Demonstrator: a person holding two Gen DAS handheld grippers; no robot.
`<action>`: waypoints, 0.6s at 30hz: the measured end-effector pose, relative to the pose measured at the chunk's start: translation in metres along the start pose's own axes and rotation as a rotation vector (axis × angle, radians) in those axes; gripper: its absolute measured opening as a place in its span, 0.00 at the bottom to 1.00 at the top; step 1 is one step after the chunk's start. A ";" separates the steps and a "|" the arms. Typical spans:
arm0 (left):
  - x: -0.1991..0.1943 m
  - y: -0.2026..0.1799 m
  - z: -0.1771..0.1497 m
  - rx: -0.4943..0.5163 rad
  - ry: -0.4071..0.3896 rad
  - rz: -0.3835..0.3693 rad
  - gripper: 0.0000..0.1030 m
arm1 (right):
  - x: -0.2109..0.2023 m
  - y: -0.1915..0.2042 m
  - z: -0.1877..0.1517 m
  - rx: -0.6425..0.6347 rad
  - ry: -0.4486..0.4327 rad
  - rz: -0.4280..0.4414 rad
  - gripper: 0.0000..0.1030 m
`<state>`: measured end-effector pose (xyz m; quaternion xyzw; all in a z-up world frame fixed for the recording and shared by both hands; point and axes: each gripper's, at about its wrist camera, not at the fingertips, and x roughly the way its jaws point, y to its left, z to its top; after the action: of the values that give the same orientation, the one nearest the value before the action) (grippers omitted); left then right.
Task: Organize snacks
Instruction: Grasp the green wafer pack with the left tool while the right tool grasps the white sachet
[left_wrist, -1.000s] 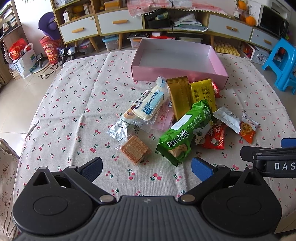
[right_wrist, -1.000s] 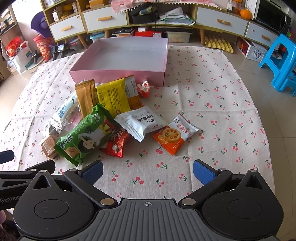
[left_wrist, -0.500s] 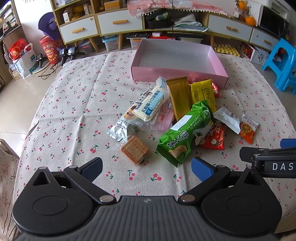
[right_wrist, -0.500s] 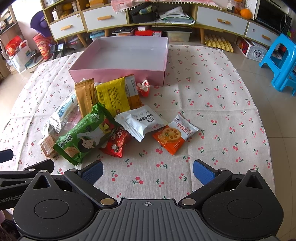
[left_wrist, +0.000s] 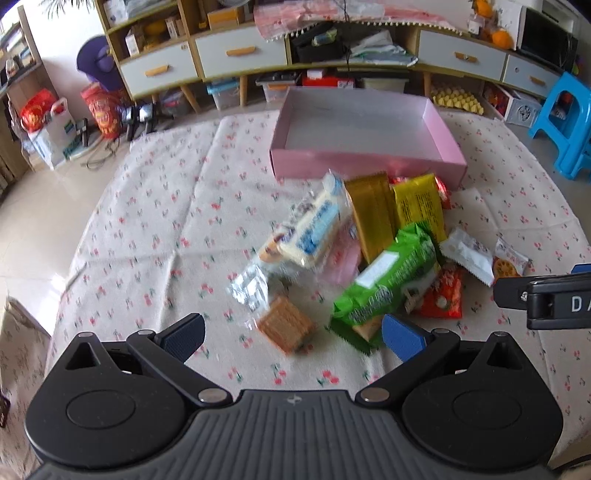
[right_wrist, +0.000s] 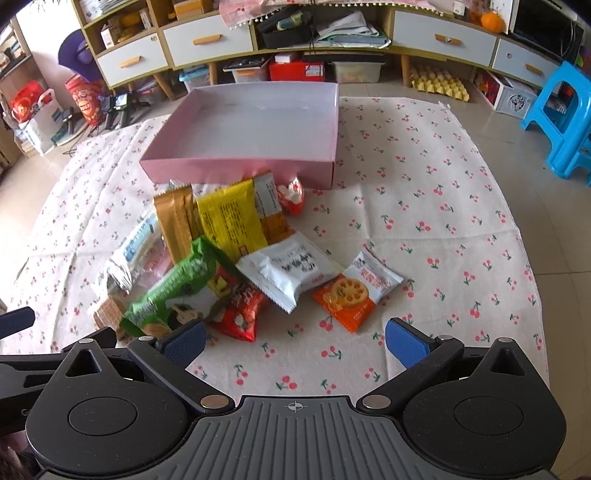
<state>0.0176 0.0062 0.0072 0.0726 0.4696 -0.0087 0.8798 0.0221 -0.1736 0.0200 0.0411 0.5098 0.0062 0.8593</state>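
A pile of snack packets lies on the cherry-print cloth in front of an empty pink box (left_wrist: 365, 162) (right_wrist: 240, 168). The pile holds a green packet (left_wrist: 388, 284) (right_wrist: 177, 291), a wafer square (left_wrist: 286, 326), a gold bar (left_wrist: 371, 218), a yellow packet (right_wrist: 229, 221), a white packet (right_wrist: 291, 271) and an orange-white packet (right_wrist: 354, 291). My left gripper (left_wrist: 293, 334) is open and empty, just short of the wafer and the green packet. My right gripper (right_wrist: 295, 341) is open and empty, in front of the orange-white packet.
The table's edges drop to a tiled floor on all sides. A low cabinet (right_wrist: 295, 33) with drawers and clutter stands behind the table. A blue stool (right_wrist: 561, 118) stands at the right. The right gripper's side shows in the left wrist view (left_wrist: 546, 299).
Both grippers have moved forward toward the snack pile, so the packets look closer. Both stay open. No snack has moved.
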 end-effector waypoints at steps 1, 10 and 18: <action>0.000 0.000 0.002 0.016 -0.017 0.010 0.99 | 0.000 0.000 0.004 0.004 -0.001 0.006 1.00; 0.012 0.011 0.019 0.057 -0.061 -0.075 0.99 | 0.013 -0.012 0.030 -0.007 0.015 0.060 1.00; 0.036 0.004 0.011 0.058 0.000 -0.259 0.84 | 0.050 -0.047 0.036 0.185 0.084 0.240 1.00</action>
<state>0.0474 0.0106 -0.0160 0.0368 0.4745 -0.1359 0.8689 0.0761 -0.2200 -0.0102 0.1805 0.5350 0.0636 0.8229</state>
